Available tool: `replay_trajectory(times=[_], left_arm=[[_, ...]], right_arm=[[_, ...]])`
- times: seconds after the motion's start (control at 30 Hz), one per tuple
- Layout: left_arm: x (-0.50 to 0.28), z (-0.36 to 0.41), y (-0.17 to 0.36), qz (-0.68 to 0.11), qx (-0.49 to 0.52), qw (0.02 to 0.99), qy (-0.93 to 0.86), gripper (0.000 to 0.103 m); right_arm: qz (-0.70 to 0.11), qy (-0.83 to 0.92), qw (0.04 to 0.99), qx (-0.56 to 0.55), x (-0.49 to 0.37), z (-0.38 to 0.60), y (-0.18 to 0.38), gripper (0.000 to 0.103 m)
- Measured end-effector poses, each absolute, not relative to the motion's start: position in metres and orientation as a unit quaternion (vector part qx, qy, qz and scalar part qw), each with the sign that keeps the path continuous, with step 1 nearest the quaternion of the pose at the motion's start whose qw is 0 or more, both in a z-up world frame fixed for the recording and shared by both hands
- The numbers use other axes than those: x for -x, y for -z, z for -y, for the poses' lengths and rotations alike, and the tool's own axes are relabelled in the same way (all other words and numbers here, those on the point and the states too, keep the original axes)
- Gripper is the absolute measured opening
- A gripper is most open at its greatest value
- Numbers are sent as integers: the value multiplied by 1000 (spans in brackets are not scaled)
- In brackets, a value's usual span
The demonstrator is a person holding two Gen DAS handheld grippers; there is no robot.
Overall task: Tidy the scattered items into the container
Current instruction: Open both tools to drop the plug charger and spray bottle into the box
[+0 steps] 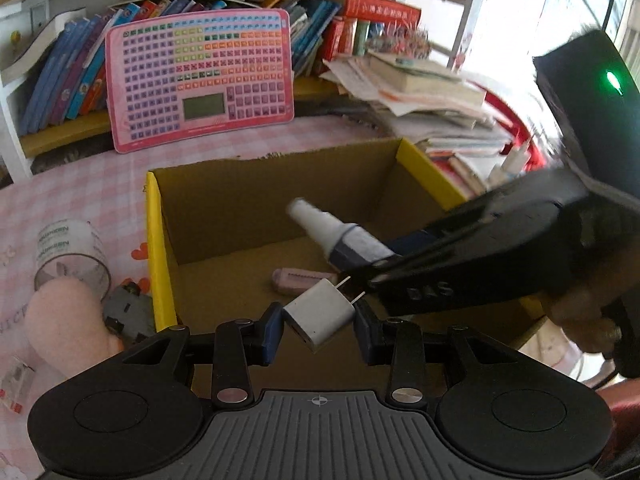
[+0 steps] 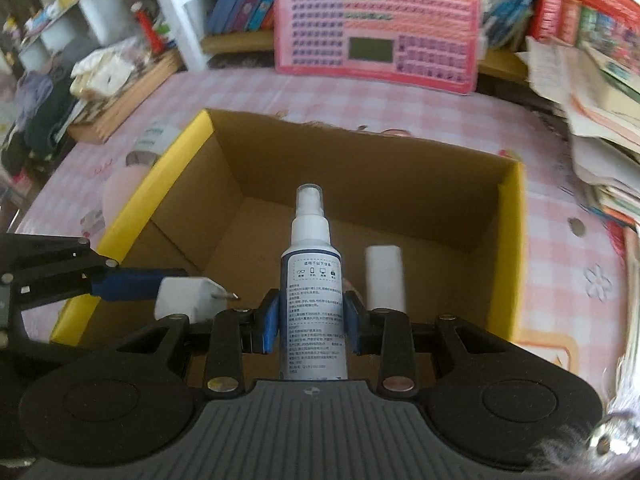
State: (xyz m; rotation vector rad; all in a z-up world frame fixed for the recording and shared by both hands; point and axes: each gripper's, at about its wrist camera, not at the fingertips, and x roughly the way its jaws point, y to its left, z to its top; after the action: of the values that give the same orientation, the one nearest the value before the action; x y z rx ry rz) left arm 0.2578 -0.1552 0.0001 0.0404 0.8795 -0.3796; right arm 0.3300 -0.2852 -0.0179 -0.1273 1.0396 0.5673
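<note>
Pink checked tablecloth (image 2: 560,200), bookshelf behind, and your two grippers over the open cardboard box (image 1: 158,240).

Your left gripper (image 1: 319,322) clamps the white plug adapter (image 1: 319,314), prongs pointing away from you; your right gripper (image 2: 311,318) pinches the spray bottle (image 2: 311,280) round its body. Both hang above the box floor, where a pink comb (image 1: 298,280) lies.

A pink-and-white checked tablecloth (image 2: 460,120) is covering the table. A white shelf unit (image 1: 24,92) is standing at the back, holding a row of leaning books (image 1: 68,76), with a pink keyboard-style toy board (image 1: 200,80) propped against it. A messy stack of papers and books (image 1: 436,100) is lying to the right. Bright daylight is pouring through a window (image 1: 520,8) beyond it.
</note>
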Motion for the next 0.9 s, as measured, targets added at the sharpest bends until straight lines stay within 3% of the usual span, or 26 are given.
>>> replay_trajectory(times=[0.9], left_arm=[[-262,171,25,-436,-83,885,143,39]], right_arm=[[-529,-311,785,86,-377,262,52,32]])
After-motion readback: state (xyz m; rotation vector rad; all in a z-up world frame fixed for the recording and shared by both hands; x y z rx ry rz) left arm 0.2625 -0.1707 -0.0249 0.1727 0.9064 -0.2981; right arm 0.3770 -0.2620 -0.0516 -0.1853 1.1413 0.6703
